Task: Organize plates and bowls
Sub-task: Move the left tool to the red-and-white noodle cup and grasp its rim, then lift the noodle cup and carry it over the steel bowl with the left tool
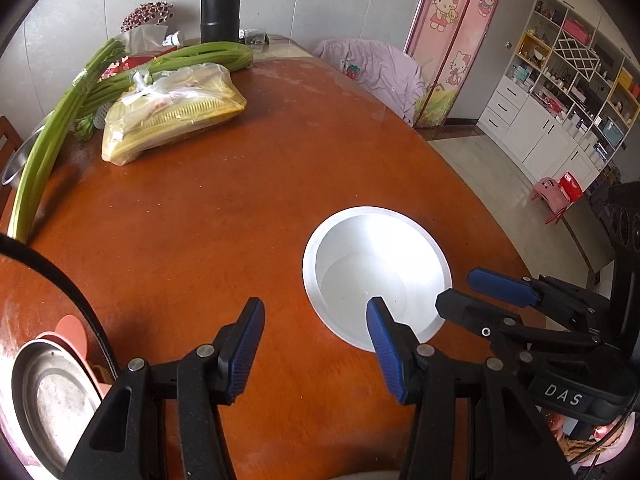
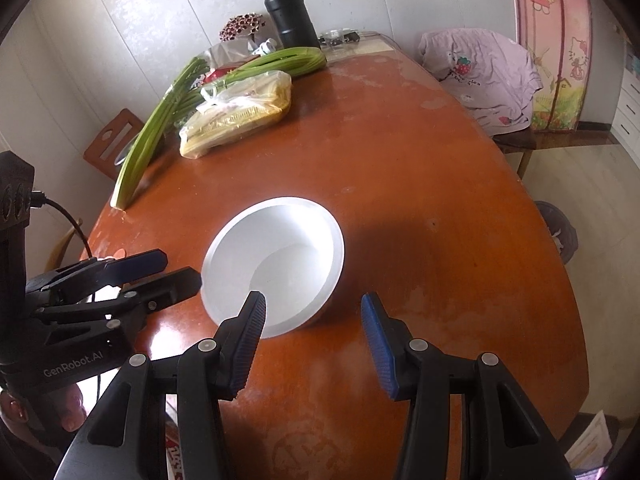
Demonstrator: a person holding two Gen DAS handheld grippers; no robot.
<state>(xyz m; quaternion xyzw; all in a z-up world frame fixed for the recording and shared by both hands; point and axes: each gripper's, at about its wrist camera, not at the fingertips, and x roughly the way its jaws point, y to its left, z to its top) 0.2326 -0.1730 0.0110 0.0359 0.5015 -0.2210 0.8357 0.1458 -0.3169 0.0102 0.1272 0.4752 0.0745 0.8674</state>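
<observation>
1. Left wrist view: the left gripper hangs over the tabletop with its jaws apart and nothing between them. Its right pad overlaps the near rim of the white bowl in the picture; whether it touches the rim I cannot tell.
2. The white bowl stands upright and empty on the tabletop, near the edge closest to the person, well apart from the bagged food and green stalks at the far left corner.
3. Right wrist view: the right gripper also has its jaws apart and empty, with its left pad over the bowl's near rim and the right pad over bare wood beside it.
4. A metal plate on a pink one lies at the near left edge.
5. Judged step: both grippers are closing in on the bowl from either side, before any grasp.
6. The next move calls for one gripper to straddle the rim wall, one pad inside and one outside, then clamp firmly; the smooth bowl could slip or tip if pinched shallowly.
</observation>
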